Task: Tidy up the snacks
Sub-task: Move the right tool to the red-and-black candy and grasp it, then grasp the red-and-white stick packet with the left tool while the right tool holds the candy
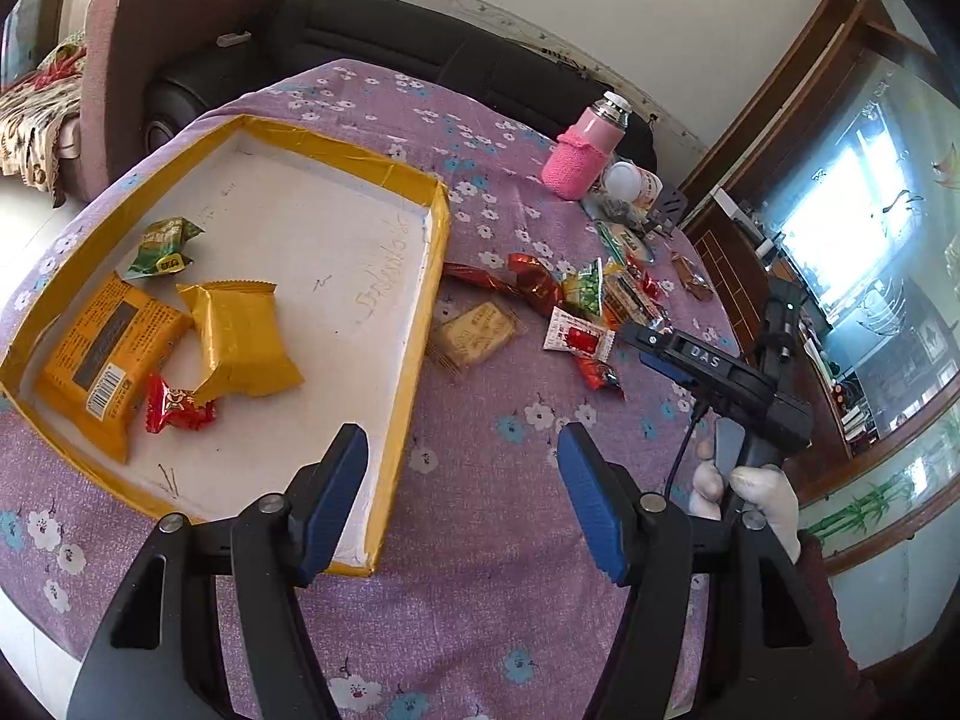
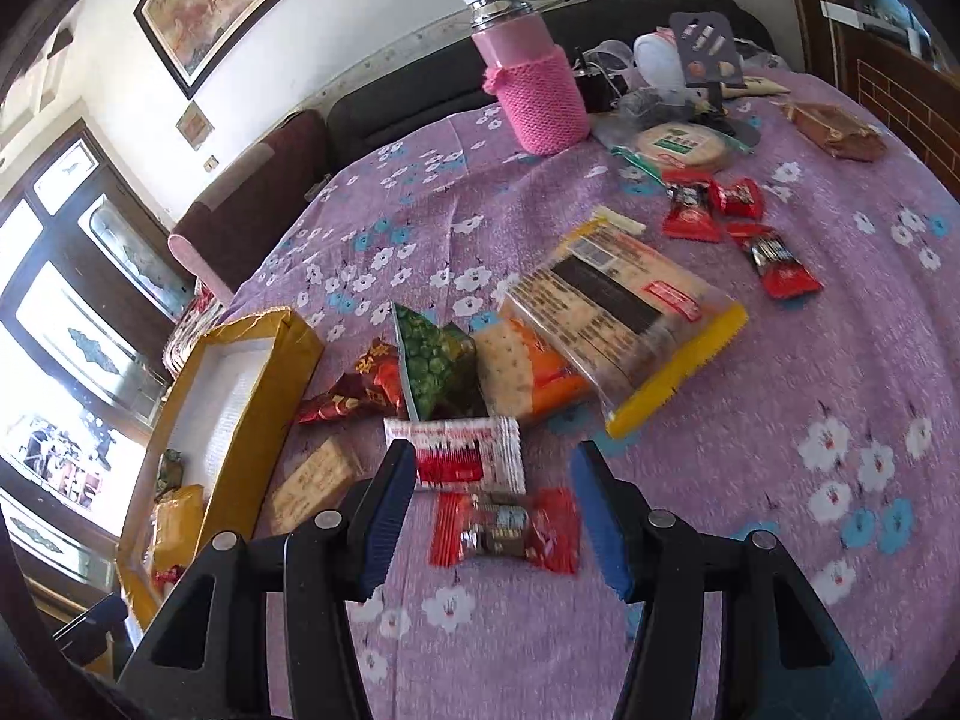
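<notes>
Left wrist view: left tool hangs with jaws spread wide, nothing between them, above the purple flowered surface at the near corner of the yellow-rimmed tray. In the tray: two orange-yellow packets lying side by side, long axes running roughly near-to-far; a green packet beyond them; a red candy touching both. Beside the tray's right wall lies a clear-wrapped biscuit; further right a loose heap of snacks, single items hard to separate. The right tool appears side-on over that heap, its fingers mostly hidden by its body. Pink flask stands upright at the far edge. Right wrist view: right tool also spread open, empty, straddling a red-wrapped candy whose long axis runs crosswise between the fingers. Just beyond it, a red-and-white sachet, also crosswise, slightly blurred. A large yellow-edged cracker pack points diagonally away to the left. The tray is cut off at left, its contents barely legible.
</notes>
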A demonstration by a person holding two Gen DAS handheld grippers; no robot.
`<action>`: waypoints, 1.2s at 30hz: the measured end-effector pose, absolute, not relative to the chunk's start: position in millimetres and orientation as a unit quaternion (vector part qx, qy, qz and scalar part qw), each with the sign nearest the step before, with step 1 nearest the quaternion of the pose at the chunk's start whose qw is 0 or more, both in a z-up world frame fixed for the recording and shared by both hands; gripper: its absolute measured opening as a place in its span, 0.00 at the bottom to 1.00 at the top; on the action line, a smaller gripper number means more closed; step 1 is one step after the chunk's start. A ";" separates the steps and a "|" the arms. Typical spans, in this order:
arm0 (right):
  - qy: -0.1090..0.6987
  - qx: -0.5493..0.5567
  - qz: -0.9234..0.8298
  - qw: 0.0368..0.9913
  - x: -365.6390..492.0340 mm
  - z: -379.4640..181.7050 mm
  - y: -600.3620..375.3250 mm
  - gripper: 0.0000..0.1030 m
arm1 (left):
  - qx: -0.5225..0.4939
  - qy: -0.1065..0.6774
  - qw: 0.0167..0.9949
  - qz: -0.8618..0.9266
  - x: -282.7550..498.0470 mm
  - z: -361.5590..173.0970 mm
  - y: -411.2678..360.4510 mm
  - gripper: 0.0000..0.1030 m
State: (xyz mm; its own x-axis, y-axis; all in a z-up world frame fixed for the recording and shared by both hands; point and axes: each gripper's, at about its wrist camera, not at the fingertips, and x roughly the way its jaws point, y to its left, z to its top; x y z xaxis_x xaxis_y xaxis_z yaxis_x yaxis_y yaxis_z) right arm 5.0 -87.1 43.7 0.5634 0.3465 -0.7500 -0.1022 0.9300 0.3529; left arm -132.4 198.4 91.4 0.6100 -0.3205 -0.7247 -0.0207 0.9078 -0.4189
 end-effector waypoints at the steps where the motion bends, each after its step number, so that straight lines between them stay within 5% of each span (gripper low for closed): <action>1: 0.452 0.125 0.127 0.874 14.0 41.4 -82.0 0.54 | -0.197 0.434 0.875 -0.082 -132.8 91.2 199.8 0.63; 4: 0.472 0.101 0.132 0.866 33.5 30.7 -66.2 0.48 | -0.196 0.435 0.875 -0.077 -134.2 90.8 201.4 0.63; 6: 0.488 0.078 0.150 0.857 33.5 25.3 -55.0 0.30 | -0.195 0.436 0.875 -0.074 -134.2 89.9 202.3 0.63; 12: 0.537 0.064 0.300 0.786 -6.0 23.9 -38.3 0.28 | -0.193 0.444 0.872 -0.076 -126.8 81.7 199.2 0.63; 15: 0.505 0.081 0.302 0.805 -29.3 45.1 -62.7 0.33 | -0.185 0.449 0.870 -0.084 -124.7 77.4 193.6 0.63; 18: 0.474 0.069 0.243 0.843 -40.2 54.3 -83.3 0.55 | -0.181 0.455 0.867 -0.094 -118.7 73.0 185.9 0.63; 29: 0.477 0.054 0.141 0.866 -14.2 20.4 -60.5 0.55 | -0.151 0.481 0.857 -0.109 -109.1 61.8 149.4 0.63; 32: 0.464 0.017 0.116 0.878 -17.8 19.2 -53.5 0.27 | -0.149 0.481 0.857 -0.105 -103.6 60.3 146.0 0.63; 36: 0.461 0.037 0.122 0.878 -18.4 18.3 -67.1 0.23 | -0.128 0.485 0.858 -0.110 -90.4 57.8 128.8 0.63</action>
State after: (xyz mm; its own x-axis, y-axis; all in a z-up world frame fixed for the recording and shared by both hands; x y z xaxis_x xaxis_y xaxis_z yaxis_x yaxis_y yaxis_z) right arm -18.4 -67.1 18.3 0.5446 0.2490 -0.8009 -0.1809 0.9673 0.1777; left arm -90.4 128.8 57.8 0.5051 -0.3125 -0.8045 0.0638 0.9431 -0.3263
